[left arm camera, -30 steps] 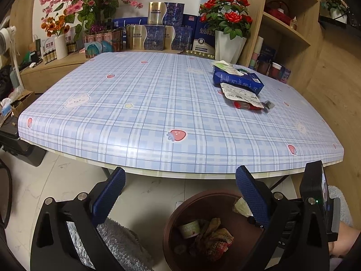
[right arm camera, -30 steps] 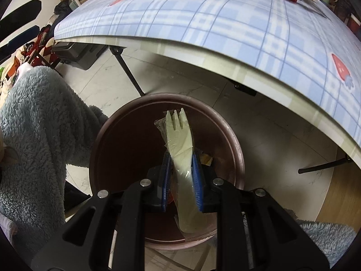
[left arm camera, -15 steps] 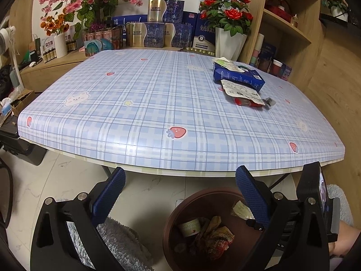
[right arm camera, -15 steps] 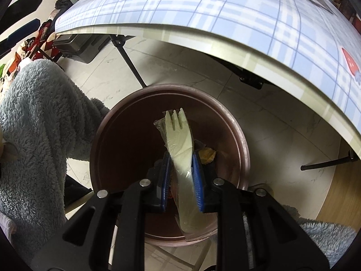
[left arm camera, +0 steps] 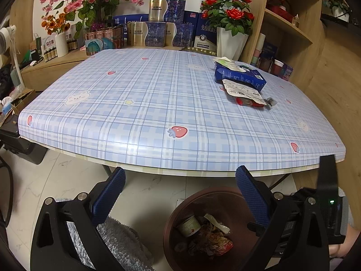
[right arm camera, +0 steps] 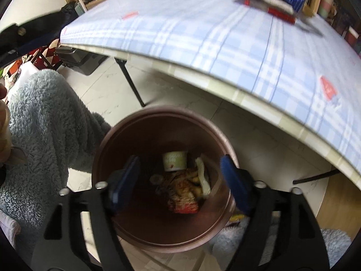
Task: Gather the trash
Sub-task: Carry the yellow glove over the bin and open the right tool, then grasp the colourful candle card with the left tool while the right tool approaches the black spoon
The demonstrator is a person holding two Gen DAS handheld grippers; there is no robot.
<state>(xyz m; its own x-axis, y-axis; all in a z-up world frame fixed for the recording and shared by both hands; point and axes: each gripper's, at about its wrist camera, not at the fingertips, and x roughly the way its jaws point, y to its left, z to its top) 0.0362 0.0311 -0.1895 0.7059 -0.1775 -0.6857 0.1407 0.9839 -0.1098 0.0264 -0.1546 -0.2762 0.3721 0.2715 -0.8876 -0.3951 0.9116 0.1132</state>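
A brown trash bin (right arm camera: 162,124) stands on the floor under the table's front edge, also visible as the bin (left arm camera: 216,194) in the left wrist view. My right gripper (right arm camera: 180,176) hangs over it, jaws opening wide with nothing between them. The pale wrapped fork (right arm camera: 203,176) lies in the bin among a yoghurt cup (right arm camera: 174,161) and crumpled wrappers (right arm camera: 182,194). My left gripper (left arm camera: 180,196) is open and empty below the table edge. On the table's right side remain a blue carton (left arm camera: 239,76), a white packet (left arm camera: 241,90) and a red wrapper (left arm camera: 248,102).
The plaid-covered table (left arm camera: 144,113) fills the left wrist view. Flower vases and boxes line the back, and wooden shelves (left arm camera: 291,29) stand at the right. A person's fluffy blue sleeve (right arm camera: 45,117) is left of the bin. Table legs (right arm camera: 129,81) cross the tiled floor.
My right gripper has let go of the wrapped fork, which dropped into the bin. Its jaws spread wide and it tipped slightly toward the table. The left gripper stayed still.
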